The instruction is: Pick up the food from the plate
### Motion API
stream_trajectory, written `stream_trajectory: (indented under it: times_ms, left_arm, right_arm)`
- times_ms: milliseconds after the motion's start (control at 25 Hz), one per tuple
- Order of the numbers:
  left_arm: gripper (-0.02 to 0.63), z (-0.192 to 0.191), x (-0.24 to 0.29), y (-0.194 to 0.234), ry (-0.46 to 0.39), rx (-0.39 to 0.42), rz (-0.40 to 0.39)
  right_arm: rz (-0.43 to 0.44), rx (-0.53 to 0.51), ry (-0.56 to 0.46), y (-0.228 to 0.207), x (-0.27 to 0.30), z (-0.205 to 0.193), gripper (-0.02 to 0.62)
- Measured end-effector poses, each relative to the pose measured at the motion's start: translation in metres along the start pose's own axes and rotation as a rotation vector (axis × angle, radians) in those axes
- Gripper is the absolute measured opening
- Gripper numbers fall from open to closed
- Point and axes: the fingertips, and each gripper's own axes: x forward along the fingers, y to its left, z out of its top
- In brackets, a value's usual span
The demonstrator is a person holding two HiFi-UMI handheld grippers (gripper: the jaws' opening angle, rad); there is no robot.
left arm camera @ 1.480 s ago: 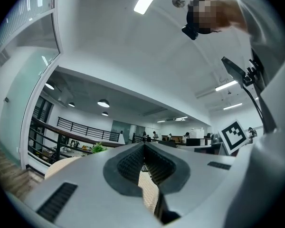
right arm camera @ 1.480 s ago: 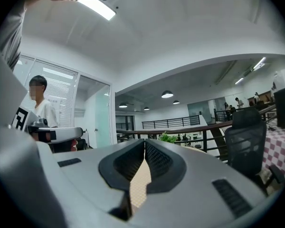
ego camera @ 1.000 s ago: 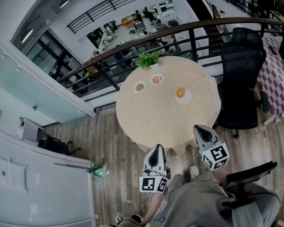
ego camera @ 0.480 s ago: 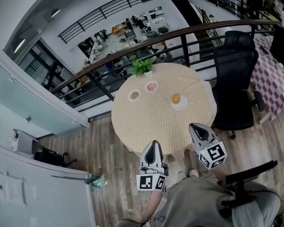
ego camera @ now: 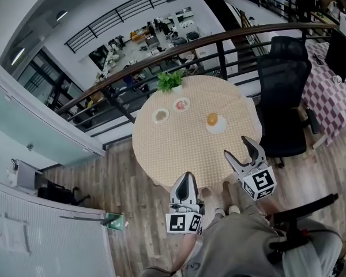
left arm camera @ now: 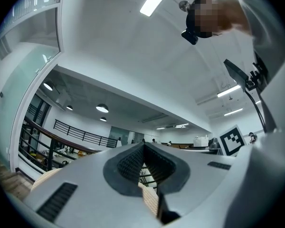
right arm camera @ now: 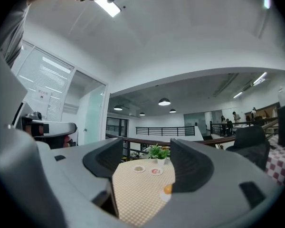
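The right gripper (ego camera: 240, 150), shut a second ago, is opening its empty jaws wide; the left gripper (ego camera: 187, 181) has its jaws pressed together. The orange food (ego camera: 212, 119) sits on its plate (ego camera: 218, 128), well ahead of both.

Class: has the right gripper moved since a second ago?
Yes. The right gripper has edged slightly forward, toward the round table's near rim, and its jaws are opening with nothing between them.

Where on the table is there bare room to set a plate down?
The near half of the table is bare, from the plate with orange food down to the near edge. The far edge is crowded: the left small plate, the pink-food plate and the plant.
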Motion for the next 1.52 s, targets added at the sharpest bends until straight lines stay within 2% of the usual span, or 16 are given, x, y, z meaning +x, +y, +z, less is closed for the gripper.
stream_trajectory:
  times_ms: [240, 680, 1200, 1360, 1520]
  left_arm:
    - [0.009, -0.006, -0.005, 0.012, 0.012, -0.014, 0.028]
    - [0.009, -0.016, -0.011, 0.022, 0.027, -0.022, 0.068]
    - [0.009, -0.031, -0.011, 0.032, 0.063, -0.022, 0.117]
    - [0.009, -0.032, -0.015, 0.037, 0.071, -0.007, 0.118]
    - [0.009, -0.033, -0.011, 0.037, 0.083, 0.008, 0.102]
  right_arm:
    - [0.012, -0.024, 0.031, -0.001, 0.012, -0.005, 0.296]
    - [0.042, -0.038, 0.222, -0.027, 0.078, -0.064, 0.296]
    - [0.044, -0.075, 0.503, -0.076, 0.176, -0.182, 0.296]
    - [0.043, -0.093, 0.569, -0.084, 0.203, -0.215, 0.298]
    - [0.03, -0.064, 0.639, -0.096, 0.228, -0.247, 0.301]
